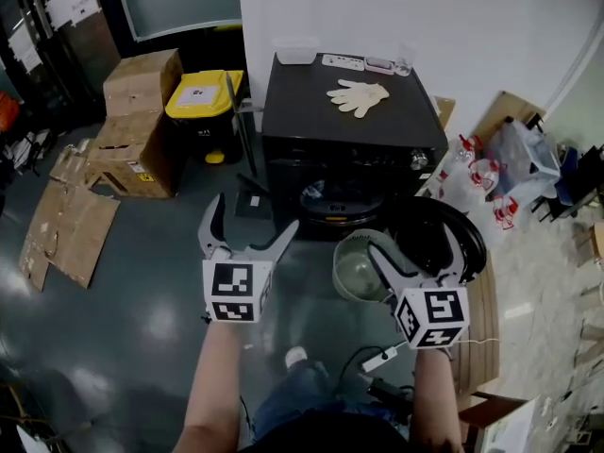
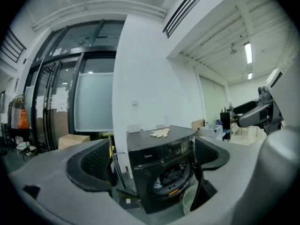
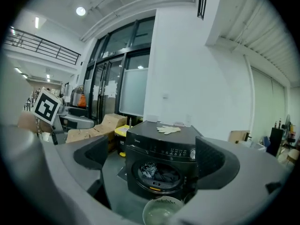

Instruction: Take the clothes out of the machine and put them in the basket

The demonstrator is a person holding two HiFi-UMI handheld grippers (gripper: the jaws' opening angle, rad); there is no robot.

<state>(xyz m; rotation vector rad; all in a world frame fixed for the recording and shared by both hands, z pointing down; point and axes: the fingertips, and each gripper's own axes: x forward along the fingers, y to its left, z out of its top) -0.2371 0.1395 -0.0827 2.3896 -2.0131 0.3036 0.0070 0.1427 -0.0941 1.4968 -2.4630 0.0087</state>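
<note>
- The left gripper (image 1: 257,211) is held up at lower centre-left of the head view. In its own view its jaws are seen spread wide apart, released, with nothing gripped or touched.
- The right gripper (image 1: 412,253) is held at lower centre-right of the head view. Its jaws are likewise spread wide and empty, well short of the machine.
- A pale round basket (image 1: 357,268) is set on the floor just in front of the machine, seen in the head view between the two grippers. It appears at the bottom centre of the right gripper view (image 3: 161,213).
- The round door (image 1: 442,236) is swung open to the right of the basket.
- The black washing machine (image 1: 351,130) is placed against a white wall at the centre of the frame. It is framed between the open jaws in both gripper views.
- The clothes (image 3: 157,172) are still lying inside the drum as a dark heap with a lighter piece at its left. They are also seen in the left gripper view (image 2: 171,175).
- A pale glove (image 1: 357,95) is laid flat on top of the machine.
- Cardboard boxes (image 1: 140,85) and a yellow-lidded bin (image 1: 202,93) are stacked at the upper left of the head view.
</note>
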